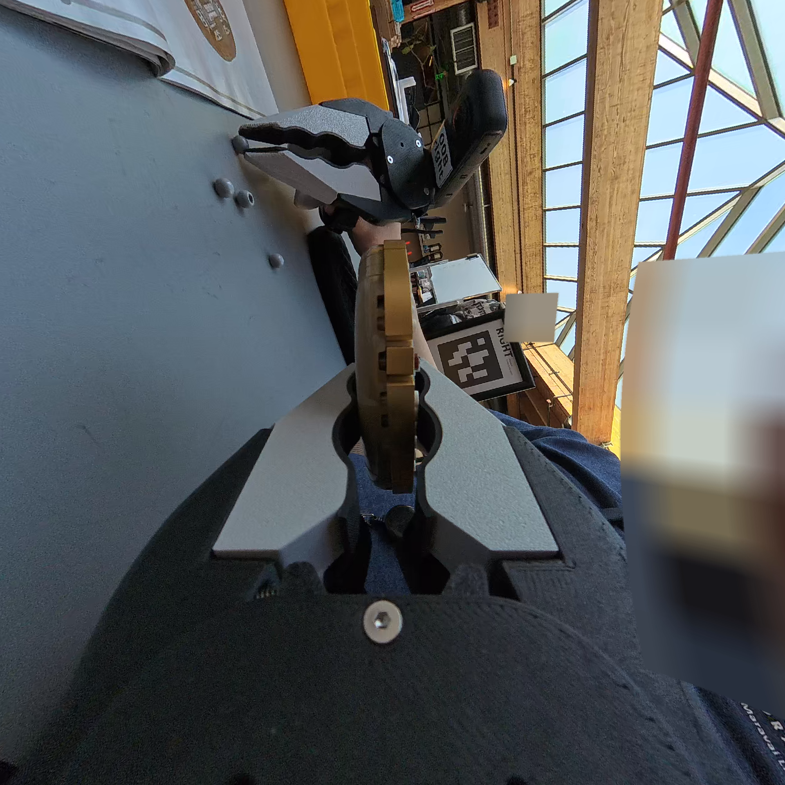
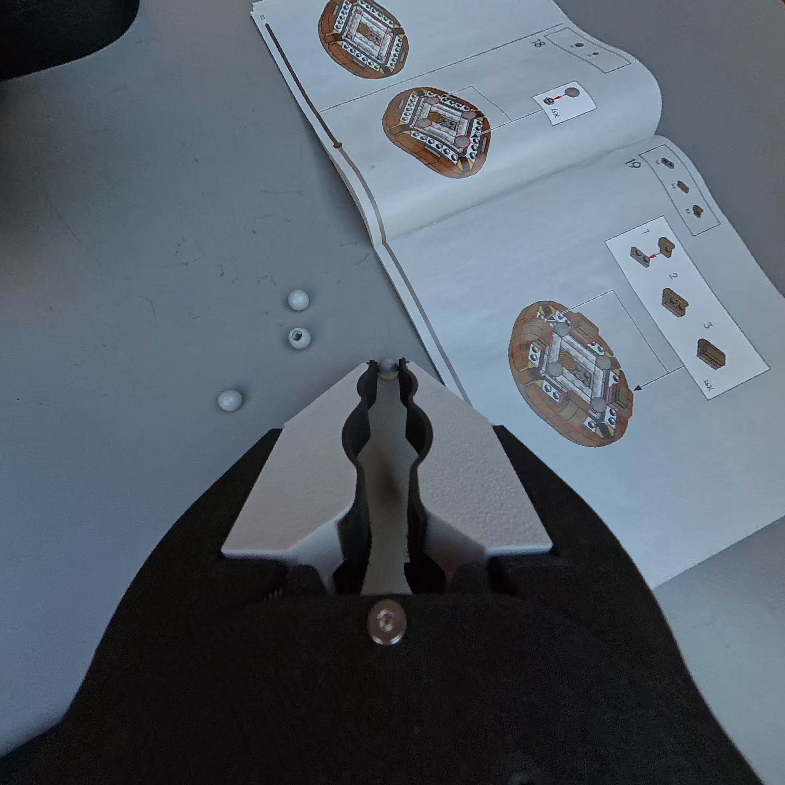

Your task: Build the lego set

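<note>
Right wrist view: the right tongs (image 2: 388,368) are nearly closed, their tips pinching a small grey round lego piece (image 2: 388,368) that sits against the grey tabletop (image 2: 127,255). Three more pale round pieces lie loose close by: one (image 2: 298,300) just past the tips, a second (image 2: 299,338) right beside it with its hollow side up, and a third (image 2: 230,399) apart from the pair on the opposite side from the booklet. An open instruction booklet (image 2: 531,238) lies flat beside the tongs, its near page edge almost touching the fingertips. In the left wrist view the left tongs (image 1: 384,408) are clamped on a flat round lego build (image 1: 393,361), tan and gold, held edge-on off the tabletop; it seems to be gripped by its rim, though the far face is hidden. Beyond it the right tongs (image 1: 243,146) show with tips down on the tabletop (image 1: 127,340) near the booklet's (image 1: 204,55) corner, the loose round pieces lying between the two tongs.
</note>
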`<action>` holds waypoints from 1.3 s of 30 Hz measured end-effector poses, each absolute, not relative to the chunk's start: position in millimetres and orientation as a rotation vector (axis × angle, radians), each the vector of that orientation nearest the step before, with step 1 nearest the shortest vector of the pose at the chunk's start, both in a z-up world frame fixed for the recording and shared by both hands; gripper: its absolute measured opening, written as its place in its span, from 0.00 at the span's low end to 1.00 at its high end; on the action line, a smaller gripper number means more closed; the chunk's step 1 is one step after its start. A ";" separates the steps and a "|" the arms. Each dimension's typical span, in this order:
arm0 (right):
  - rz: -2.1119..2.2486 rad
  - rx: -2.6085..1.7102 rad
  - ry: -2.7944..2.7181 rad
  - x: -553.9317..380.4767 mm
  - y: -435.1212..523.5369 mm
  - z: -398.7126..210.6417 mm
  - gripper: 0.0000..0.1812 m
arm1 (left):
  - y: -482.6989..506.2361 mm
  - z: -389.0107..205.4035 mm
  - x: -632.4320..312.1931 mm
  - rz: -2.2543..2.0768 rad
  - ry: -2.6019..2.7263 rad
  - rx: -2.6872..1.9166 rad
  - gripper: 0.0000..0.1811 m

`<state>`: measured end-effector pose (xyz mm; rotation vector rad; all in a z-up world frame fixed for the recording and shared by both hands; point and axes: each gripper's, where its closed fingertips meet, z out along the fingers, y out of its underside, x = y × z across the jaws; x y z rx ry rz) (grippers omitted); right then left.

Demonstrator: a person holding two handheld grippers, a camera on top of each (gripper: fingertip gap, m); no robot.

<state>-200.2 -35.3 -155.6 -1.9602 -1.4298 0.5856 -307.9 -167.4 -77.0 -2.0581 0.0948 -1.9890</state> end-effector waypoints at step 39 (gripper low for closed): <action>0.819 -1.485 -1.765 -294.2 -152.6 -59.7 0.05 | -173.6 -74.9 -286.4 -1.971 0.159 -2.109 0.11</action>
